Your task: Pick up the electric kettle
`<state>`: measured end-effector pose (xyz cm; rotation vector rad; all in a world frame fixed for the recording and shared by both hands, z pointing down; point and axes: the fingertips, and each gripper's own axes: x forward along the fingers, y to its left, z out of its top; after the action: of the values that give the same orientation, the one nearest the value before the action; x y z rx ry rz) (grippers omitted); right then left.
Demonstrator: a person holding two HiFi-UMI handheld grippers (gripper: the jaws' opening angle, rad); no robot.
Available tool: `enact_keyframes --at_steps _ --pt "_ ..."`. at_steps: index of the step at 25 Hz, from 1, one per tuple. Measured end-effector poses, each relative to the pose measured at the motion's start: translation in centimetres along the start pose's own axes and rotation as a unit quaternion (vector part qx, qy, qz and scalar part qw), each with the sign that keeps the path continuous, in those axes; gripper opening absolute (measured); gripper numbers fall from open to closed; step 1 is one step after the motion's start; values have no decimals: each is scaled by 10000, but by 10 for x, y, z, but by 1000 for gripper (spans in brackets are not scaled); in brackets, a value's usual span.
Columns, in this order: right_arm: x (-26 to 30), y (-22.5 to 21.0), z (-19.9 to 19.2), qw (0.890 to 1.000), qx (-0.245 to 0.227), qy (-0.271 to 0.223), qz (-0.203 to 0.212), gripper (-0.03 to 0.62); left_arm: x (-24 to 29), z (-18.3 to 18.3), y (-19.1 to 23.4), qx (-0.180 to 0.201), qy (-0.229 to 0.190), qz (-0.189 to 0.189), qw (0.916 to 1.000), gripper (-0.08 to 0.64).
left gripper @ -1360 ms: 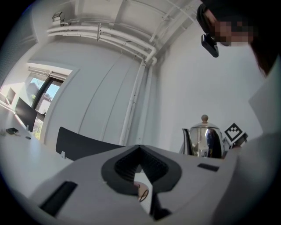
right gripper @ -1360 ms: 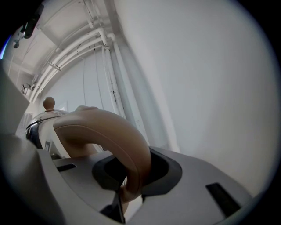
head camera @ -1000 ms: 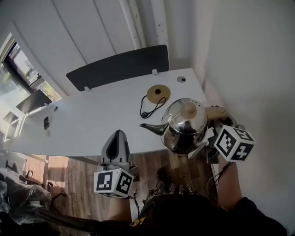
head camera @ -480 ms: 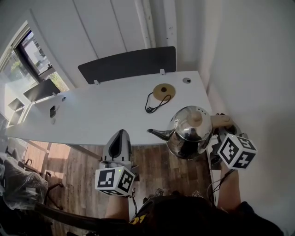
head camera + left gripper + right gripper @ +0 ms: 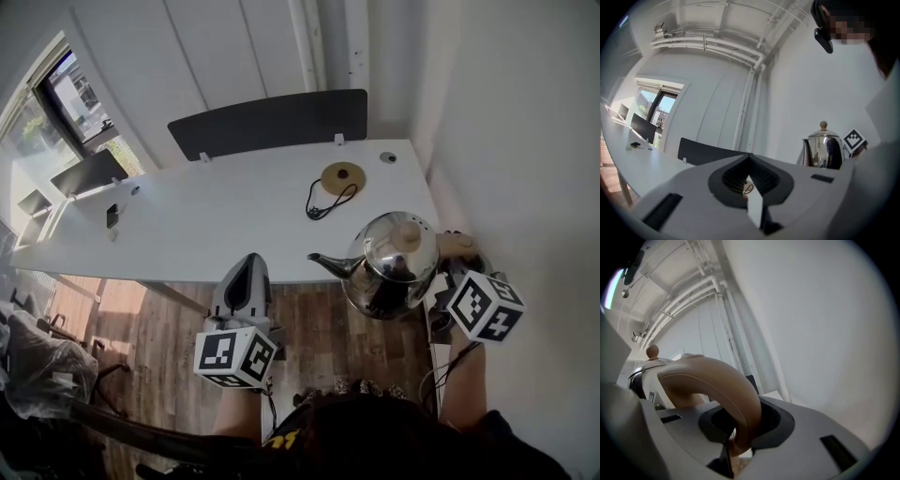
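The shiny steel electric kettle (image 5: 389,262) hangs in the air just past the table's front edge, spout pointing left. Its tan handle (image 5: 712,385) runs between the jaws of my right gripper (image 5: 448,277), which is shut on it. In the left gripper view the kettle (image 5: 824,150) appears at the right, upright. The round kettle base (image 5: 342,174) with its black cord (image 5: 323,202) lies on the white table (image 5: 206,225). My left gripper (image 5: 251,261) hovers left of the kettle, near the table edge, jaws together and holding nothing.
A dark panel (image 5: 272,122) stands along the table's far edge. A small dark device (image 5: 112,216) lies at the table's left end. A white wall (image 5: 525,169) runs close on the right. Wooden floor (image 5: 309,337) shows below the grippers.
The kettle has drawn back from its base toward me, off the table's edge. The left gripper has pulled back alongside it. Both grips are unchanged.
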<state>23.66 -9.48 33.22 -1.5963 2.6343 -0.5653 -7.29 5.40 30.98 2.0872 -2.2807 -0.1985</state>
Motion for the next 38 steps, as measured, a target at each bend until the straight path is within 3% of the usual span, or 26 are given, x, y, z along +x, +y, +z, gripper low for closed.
enact_keyframes --at_steps 38 --pt "-4 4 11 9996 -201 -188 -45 75 -7 8 2 -44 -100 -30 9999 2"
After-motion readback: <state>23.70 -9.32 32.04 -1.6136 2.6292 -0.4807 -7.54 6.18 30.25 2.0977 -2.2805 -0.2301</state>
